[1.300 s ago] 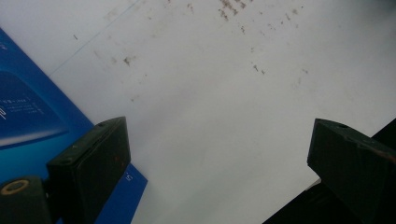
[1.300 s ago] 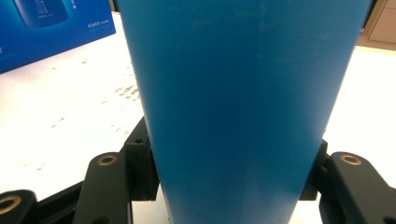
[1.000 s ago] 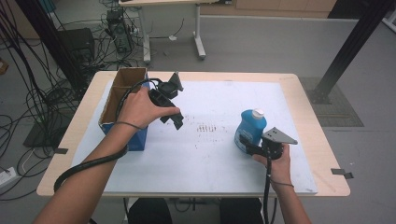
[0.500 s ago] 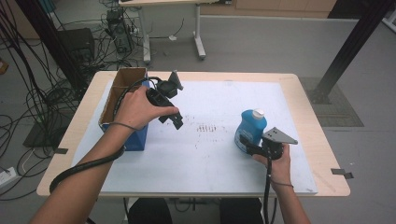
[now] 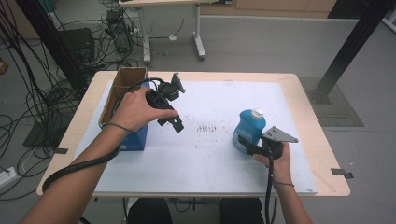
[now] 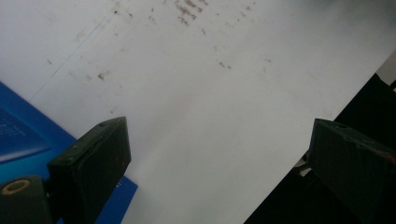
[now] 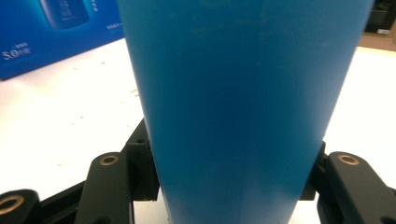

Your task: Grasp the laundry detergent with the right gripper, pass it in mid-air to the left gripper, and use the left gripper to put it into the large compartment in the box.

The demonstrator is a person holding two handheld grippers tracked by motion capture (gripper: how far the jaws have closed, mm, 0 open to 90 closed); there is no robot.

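A blue plastic bottle (image 5: 250,125) with a white cap stands on the white sheet at the right. My right gripper (image 5: 246,141) is shut on its lower body from the near side. In the right gripper view the bottle (image 7: 243,93) sits between the two black jaws of the right gripper (image 7: 229,175), whose pads press on both sides. My left gripper (image 5: 177,103) hovers over the sheet beside the box. In the left gripper view my left gripper (image 6: 219,158) stands open; its jaws have just been opening and nothing is between them.
An open cardboard box (image 5: 122,88) with blue printed sides stands at the table's left, under my left forearm; its blue wall (image 6: 18,135) shows by the left jaw. Brown marks (image 5: 208,127) dot the white sheet (image 5: 205,163). Cables and a desk stand beyond the table.
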